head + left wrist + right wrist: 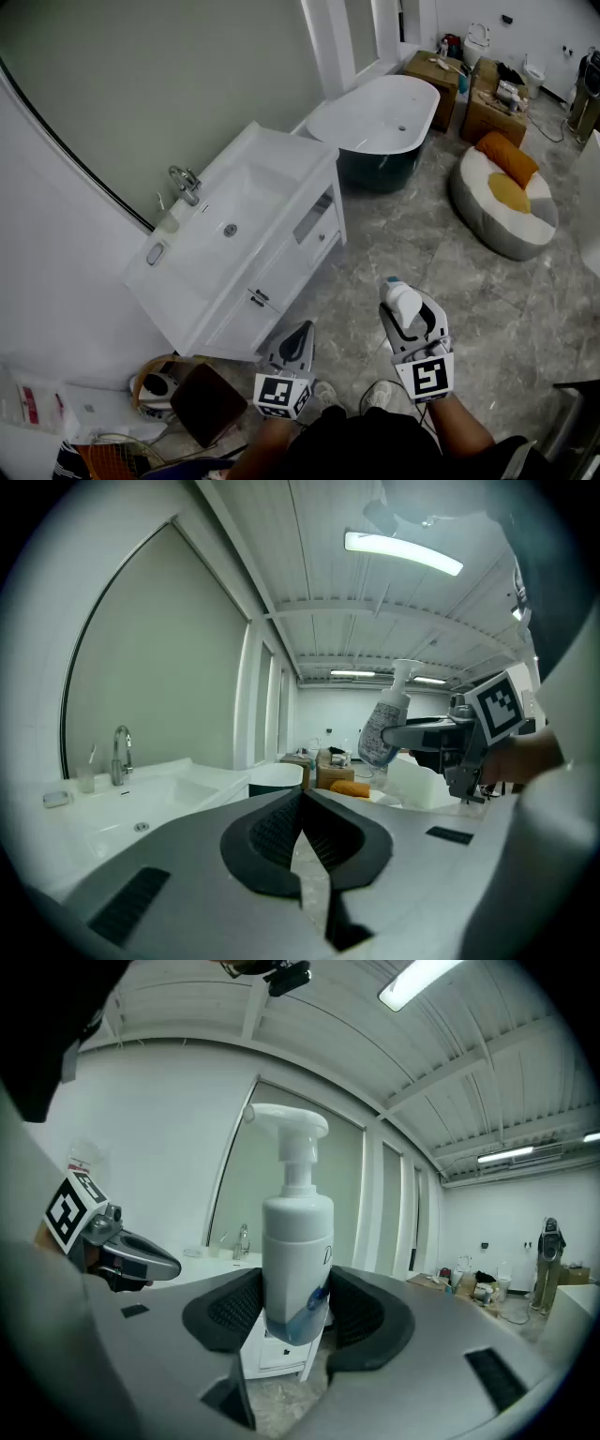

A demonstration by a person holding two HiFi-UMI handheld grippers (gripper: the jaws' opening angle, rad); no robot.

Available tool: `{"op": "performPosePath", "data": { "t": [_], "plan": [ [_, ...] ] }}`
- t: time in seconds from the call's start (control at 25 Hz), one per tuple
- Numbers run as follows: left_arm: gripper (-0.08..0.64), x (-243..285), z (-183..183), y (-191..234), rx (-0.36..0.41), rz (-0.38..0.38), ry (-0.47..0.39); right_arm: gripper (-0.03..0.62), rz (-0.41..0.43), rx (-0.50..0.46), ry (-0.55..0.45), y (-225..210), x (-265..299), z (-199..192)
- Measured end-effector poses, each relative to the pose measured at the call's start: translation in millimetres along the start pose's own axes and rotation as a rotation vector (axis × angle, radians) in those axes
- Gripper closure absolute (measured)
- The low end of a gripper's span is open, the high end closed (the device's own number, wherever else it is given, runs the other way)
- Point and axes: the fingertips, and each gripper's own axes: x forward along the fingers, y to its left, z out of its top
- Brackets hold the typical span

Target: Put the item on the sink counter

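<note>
No legible text, fine print on the pump bottle [296, 1241] too small to read

Grey marble-pattern floor [441, 272]; white vanity [281, 272] with chrome tap [186, 183] stands beneath a large arched mirror [141, 75]. White freestanding bathtub [375, 117] near cardboard boxes [487, 112]. Round floor cushion [497, 220] with orange pillows [507, 157]; ceiling strip light [403, 553] is lit.
</note>
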Motion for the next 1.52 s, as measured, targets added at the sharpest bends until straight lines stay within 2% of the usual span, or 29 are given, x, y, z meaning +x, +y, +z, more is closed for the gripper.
{"op": "performPosePath", "data": {
  "t": [0.12, 0.32, 0.52, 0.76, 0.92, 1.24, 1.52],
  "plan": [
    [0.546, -7, 1, 4, 0.01, -0.002, -0.009, 0.357, -0.01, 0.013, 0.024, 8, -4, -4],
    [0.546, -11, 7, 5, 0.015, -0.008, -0.03, 0.357, -0.024, 0.023, -0.004, 8, -6, 4],
    [0.546, -12, 5, 7, 0.005, -0.014, -0.028, 0.355, -0.006, 0.111, -0.049, 13, -8, 13],
    [0.546, -25, 5, 24, 0.009, 0.0, -0.033, 0.355, 0.015, 0.091, -0.071, 32, 4, 24],
    [0.546, -39, 5, 52, 0.023, 0.021, -0.037, 0.355, 0.033, 0.067, -0.058, 55, 20, 27],
    [0.546, -83, 3, 122, -0.013, 0.093, -0.054, 0.357, 0.078, 0.043, -0.058, 118, 70, 45],
    [0.546, -127, 1, 186, -0.016, 0.203, -0.077, 0.356, 0.171, -0.003, -0.115, 178, 111, 68]
  ]
}}
